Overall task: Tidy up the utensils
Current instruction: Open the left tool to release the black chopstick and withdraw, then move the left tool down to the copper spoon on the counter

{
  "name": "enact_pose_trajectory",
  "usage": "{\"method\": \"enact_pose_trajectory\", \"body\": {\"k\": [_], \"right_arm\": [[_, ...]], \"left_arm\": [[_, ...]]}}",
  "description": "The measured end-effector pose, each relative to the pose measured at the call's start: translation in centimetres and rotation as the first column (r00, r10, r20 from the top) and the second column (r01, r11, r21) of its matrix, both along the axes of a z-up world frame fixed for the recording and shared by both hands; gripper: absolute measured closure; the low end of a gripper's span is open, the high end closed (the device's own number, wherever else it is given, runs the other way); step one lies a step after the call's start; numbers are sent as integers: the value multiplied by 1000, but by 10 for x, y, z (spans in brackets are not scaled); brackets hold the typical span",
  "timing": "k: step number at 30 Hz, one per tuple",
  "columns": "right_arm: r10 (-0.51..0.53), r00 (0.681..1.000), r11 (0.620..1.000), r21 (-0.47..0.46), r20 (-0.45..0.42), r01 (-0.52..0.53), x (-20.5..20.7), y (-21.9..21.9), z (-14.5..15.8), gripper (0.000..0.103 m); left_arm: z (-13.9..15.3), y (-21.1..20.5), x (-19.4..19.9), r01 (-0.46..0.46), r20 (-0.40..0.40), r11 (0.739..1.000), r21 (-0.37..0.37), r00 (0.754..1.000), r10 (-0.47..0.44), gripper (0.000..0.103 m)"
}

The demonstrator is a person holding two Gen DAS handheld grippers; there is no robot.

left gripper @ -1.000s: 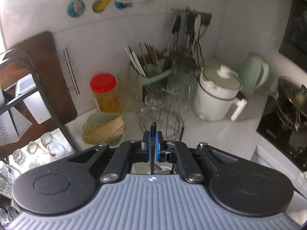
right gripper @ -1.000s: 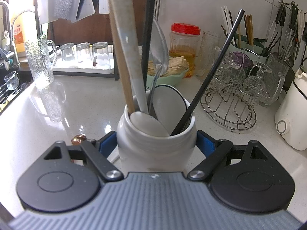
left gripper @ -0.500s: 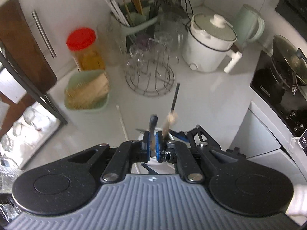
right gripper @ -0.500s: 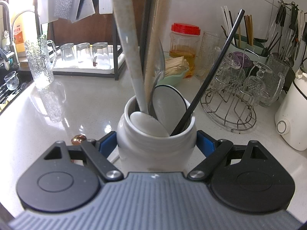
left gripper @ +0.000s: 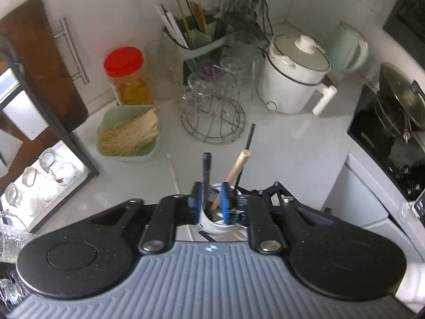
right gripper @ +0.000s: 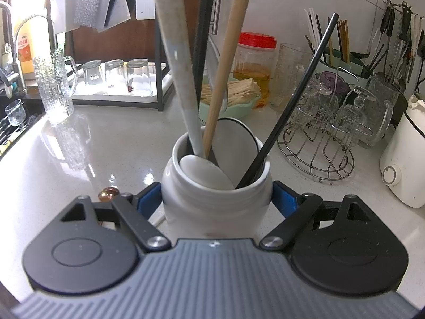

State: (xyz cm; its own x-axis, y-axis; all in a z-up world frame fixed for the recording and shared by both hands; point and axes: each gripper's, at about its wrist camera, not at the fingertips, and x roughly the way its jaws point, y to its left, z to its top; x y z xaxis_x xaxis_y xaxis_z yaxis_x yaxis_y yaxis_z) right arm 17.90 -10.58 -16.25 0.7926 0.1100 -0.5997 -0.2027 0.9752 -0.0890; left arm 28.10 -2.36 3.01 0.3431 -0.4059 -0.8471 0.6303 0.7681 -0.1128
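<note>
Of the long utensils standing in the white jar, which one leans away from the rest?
The thin black stick. It slants right out of the white jar, while the grey spoon handle, wooden handle and black handle cluster at the left.

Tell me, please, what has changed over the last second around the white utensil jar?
The left gripper has opened, letting go of the black-handled utensil it lowered into the white jar. The wooden handle has tipped to the right of the black one. The right gripper stays clamped on the jar; the black chopstick has not moved.
</note>
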Motion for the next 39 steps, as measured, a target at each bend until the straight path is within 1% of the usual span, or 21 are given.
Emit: {"method": "enact_pose_trajectory", "body": {"k": [1, 3, 6, 7, 9, 14, 16, 19, 25, 29, 33, 39], "right_arm": [[0, 1000, 1000, 0, 0, 0, 0, 0, 0, 13], [0, 1000, 1000, 1, 1, 0, 0, 0, 0, 13], [-2, 1000, 1000, 2, 1, 2, 0, 0, 0, 13], [-2, 1000, 1000, 1, 1, 2, 0, 0, 0, 13], [-3, 1000, 1000, 1, 1, 3, 0, -1, 0, 13], [-5, 1000, 1000, 0, 1, 5, 0, -1, 0, 13], [-6, 1000, 1000, -1, 1, 6, -1, -1, 0, 13], [-3, 1000, 1000, -5, 2, 3, -1, -1, 0, 13], [12, 1000, 1000, -13, -4, -12, 0, 0, 0, 12], [16, 1000, 1000, -13, -11, -16, 1, 0, 1, 12], [23, 1000, 1000, -9, -19, -23, 1, -1, 1, 13], [40, 999, 999, -7, -27, -40, -1, -4, 2, 13]], "left_arm": [[1, 3, -1, -9, 7, 1000, -14, 1000, 9, 71], [3, 11, -4, -39, 25, 998, -47, 999, 40, 67], [5, 22, -8, -84, 35, 992, -97, 996, 88, 65], [6, 25, -9, -96, 38, 989, -110, 994, 101, 61], [9, 34, -14, -122, 56, 983, -138, 990, 130, 58], [8, 57, -23, -190, 68, 963, -192, 976, 206, 55], [4, 66, -26, -220, 80, 956, -195, 968, 239, 52], [-7, 78, -30, -268, 78, 943, -200, 955, 288, 52], [-35, 102, -34, -359, 50, 910, -206, 925, 376, 52], [-60, 119, -41, -420, 39, 885, -200, 899, 436, 52], [-94, 131, -44, -471, 12, 862, -186, 876, 481, 52], [-159, 135, -47, -513, -43, 850, -116, 858, 512, 52]]}}
